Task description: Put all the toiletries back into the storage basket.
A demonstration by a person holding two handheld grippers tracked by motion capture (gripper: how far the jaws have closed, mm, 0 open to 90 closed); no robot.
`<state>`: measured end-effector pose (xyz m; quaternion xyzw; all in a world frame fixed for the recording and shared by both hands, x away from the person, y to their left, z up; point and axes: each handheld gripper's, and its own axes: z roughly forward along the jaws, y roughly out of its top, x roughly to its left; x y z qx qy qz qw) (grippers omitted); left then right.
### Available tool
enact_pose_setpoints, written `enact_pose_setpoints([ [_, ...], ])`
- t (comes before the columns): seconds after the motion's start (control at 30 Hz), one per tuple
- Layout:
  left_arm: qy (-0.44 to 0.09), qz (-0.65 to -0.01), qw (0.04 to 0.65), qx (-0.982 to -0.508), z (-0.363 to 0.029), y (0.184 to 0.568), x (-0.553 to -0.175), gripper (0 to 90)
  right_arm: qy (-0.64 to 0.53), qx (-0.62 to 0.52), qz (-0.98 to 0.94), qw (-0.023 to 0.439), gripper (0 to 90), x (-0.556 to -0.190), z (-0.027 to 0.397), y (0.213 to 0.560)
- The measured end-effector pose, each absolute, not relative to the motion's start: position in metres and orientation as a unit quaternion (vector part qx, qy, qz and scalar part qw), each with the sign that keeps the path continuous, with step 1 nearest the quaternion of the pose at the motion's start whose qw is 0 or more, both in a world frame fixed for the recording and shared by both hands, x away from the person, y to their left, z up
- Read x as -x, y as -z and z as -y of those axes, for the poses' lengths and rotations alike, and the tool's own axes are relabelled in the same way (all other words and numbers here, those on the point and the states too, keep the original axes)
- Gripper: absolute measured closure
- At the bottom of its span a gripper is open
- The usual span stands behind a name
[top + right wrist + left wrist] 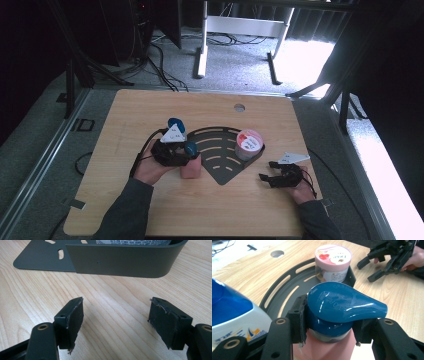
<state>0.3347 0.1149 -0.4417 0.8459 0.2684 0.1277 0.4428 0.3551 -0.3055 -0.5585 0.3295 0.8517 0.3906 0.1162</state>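
My left gripper [186, 156] is shut on the neck of a pink pump bottle [191, 170], just under its teal pump head [342, 305]. The bottle stands upright at the near left edge of a dark slotted fan-shaped tray [215, 134]. In the left gripper view the pads [298, 320] press on the dark blue collar from both sides. A pink-lidded jar [248, 142] stands in the tray's right end, against its raised wall [120, 263]. My right gripper [116, 320] rests open on the table just right of the tray, with bare wood between its jaws.
A white bottle with a blue cap [229, 312] stands close to the left gripper's far left side, its cap [175, 123] above the gripper's plate. A round cable hole [239, 107] lies near the table's far edge. The right gripper [384, 262] sits beyond the jar.
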Motion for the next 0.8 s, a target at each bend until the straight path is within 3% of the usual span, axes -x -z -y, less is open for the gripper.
enact_pose_setpoints([
  [0.8, -0.122, -0.237, 0.463, -0.846, -0.094, 0.42, -0.33, 52.7, -0.391, -0.329, -0.852, 0.116, 27.4, -0.355, 0.306, 0.558],
])
